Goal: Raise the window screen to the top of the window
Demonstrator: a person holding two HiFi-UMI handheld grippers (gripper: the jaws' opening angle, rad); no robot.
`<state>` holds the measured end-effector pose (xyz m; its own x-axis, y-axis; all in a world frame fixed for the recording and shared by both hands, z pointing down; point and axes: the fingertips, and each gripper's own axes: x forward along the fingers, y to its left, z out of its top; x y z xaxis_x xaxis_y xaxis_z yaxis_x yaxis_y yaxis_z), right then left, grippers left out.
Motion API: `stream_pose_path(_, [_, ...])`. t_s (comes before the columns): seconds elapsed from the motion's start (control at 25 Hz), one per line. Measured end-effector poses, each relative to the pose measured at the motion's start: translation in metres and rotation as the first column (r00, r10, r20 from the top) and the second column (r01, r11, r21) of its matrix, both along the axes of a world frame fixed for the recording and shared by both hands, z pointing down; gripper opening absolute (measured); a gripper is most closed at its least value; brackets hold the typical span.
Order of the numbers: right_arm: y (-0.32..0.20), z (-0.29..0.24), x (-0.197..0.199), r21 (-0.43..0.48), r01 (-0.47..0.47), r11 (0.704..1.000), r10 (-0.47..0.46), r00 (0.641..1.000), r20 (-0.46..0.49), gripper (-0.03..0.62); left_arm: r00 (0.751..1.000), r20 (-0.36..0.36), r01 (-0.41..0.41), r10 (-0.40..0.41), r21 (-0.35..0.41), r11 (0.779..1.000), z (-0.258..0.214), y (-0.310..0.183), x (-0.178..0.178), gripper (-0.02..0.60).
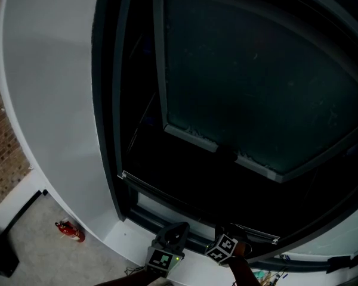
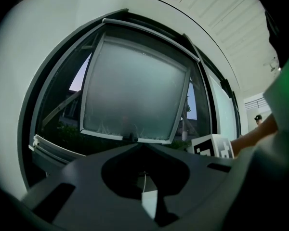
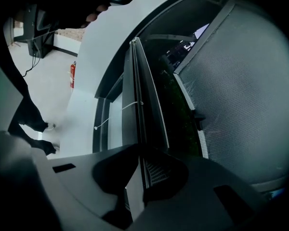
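White wall [image 1: 53, 100] curves down the left of the head view, with brickwork [image 1: 3, 136] at the far left edge and a red fire extinguisher [image 1: 70, 231] standing on the floor near its foot. Right of the wall comes the dark window frame [image 1: 111, 130]. The window screen is down low: its screen rail [image 1: 167, 190] runs across the bottom of the opening, close above the sill, so by my reading the raise has not begun. A thin white pull cord [image 3: 115, 115] hangs off the rail's left side.

On the near side of the rail, the left gripper [image 1: 180, 226] points level at the window, its claw pressed together with nothing that I can make out between the tips. Just to its right, the right gripper [image 1: 230, 230] tilts downward and pinches the screen rail, a strip of mesh showing in the gap behind the tips.

Farther right, the open sash [image 1: 256, 82] swings outward, well apart from the rail.

To do the lift well, I would keep the pinch firm and carry the rail straight up, level from end to end, so neither end binds in the frame; the left gripper could take the rail as well to steady it (no box, bin or other container shows in any view)
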<state>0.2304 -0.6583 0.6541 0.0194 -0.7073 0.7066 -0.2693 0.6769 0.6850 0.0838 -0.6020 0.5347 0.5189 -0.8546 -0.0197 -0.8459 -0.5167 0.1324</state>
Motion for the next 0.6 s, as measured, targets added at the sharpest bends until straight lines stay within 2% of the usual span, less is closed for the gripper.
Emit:
stream_pose_path(0.16, [-0.006,-0.002,0.001,0.039,0.017,0.999,-0.017,1.000,0.002,0.046,1.000,-0.005,0.003,-0.003,-0.005,1.000,0.001,0.000,-0.005,0.000])
stream_pose_path(0.28, [-0.010,-0.038,0.002,0.148,0.026,0.989,-0.024,1.000,-0.013,0.029,1.000,-0.012,0.001,-0.001,-0.007,1.000,0.000,-0.001,-0.008,0.000])
stream_pose_path(0.32, [-0.011,-0.052,0.001,0.158,0.026,0.987,-0.026,1.000,-0.003,0.029,1.000,-0.013,0.001,-0.002,-0.009,1.000,0.000,-0.002,-0.008,0.000])
stream_pose_path(0.44, [-0.012,-0.067,-0.002,0.102,0.027,0.994,-0.031,0.999,0.036,0.029,1.000,-0.014,0.000,0.000,-0.015,1.000,0.002,-0.005,-0.006,0.000])
stream_pose_path(0.6, [-0.005,-0.063,0.000,0.019,0.031,0.999,-0.031,0.999,-0.025,0.023,0.999,-0.016,-0.034,0.034,-0.008,0.999,-0.002,0.004,0.009,0.000])
